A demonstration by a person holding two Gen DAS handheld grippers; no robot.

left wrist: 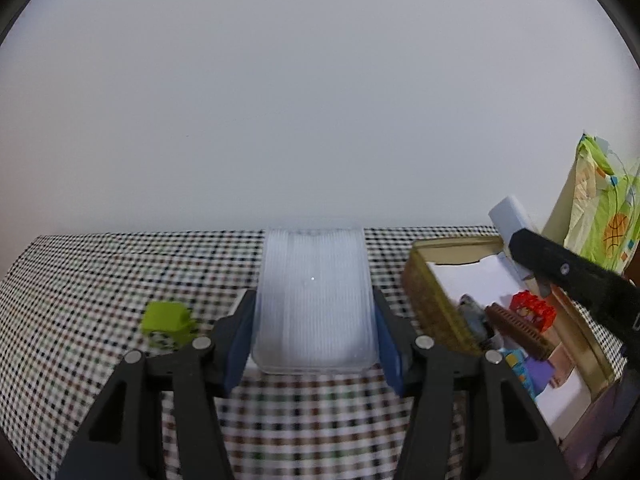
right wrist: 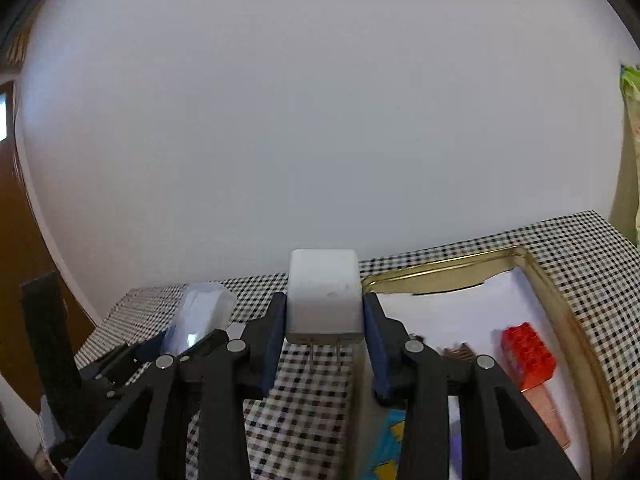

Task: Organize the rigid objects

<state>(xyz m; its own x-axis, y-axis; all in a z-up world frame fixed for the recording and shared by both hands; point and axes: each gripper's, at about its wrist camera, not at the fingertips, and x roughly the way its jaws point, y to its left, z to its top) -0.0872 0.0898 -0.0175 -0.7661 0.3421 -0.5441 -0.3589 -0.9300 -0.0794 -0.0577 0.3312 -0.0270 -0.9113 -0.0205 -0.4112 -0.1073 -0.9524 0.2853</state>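
While the left gripper (left wrist: pixel 316 332) clamps a clear ribbed case (left wrist: pixel 314 296) above the table's middle, the right gripper (right wrist: pixel 325 336) pinches a white charger (right wrist: pixel 324 296), prongs toward camera, beside the gold tin (right wrist: pixel 552 280), likely for deposit.

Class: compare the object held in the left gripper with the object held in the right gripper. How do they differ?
The clear ribbed plastic case is translucent, long and flat; the white charger plug is opaque, blocky, with two metal prongs pointing toward the camera. Both are rigid, clamped between blue gripper pads, held above the checkered tablecloth.
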